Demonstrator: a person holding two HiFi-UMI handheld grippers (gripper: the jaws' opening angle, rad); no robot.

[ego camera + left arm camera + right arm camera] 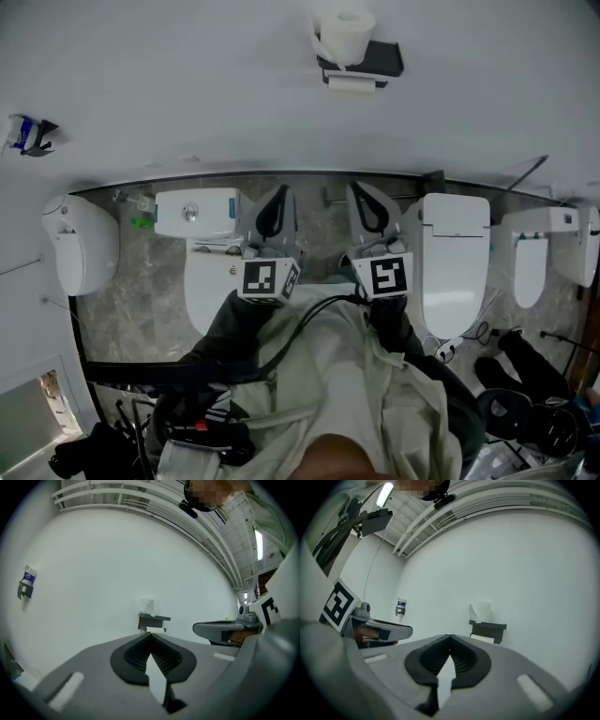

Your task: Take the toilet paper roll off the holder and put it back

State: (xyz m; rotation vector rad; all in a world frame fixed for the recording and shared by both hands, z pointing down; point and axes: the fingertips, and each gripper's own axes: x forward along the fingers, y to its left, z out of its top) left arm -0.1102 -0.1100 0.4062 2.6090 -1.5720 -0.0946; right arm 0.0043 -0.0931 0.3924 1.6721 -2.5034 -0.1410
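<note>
A white toilet paper roll [345, 33] stands upright on top of a black wall holder [373, 59]; a second white roll [352, 84] shows under the holder's shelf. My left gripper [277, 195] and right gripper [362, 193] are side by side, well short of the wall, both shut with nothing between the jaws. In the left gripper view the roll [147, 606] and holder [153, 619] lie straight beyond the shut left gripper [151, 635]. The right gripper view has the roll [482, 611] and holder [489, 629] a little right of the shut right gripper [450, 637].
Several white toilets stand along the wall's foot: one at left [210, 246], one at right [456, 262], smaller ones at the far left [80, 244] and far right [541, 255]. A small blue-and-white item [26, 134] hangs on the wall at left. Cables and dark gear [525, 403] lie on the floor.
</note>
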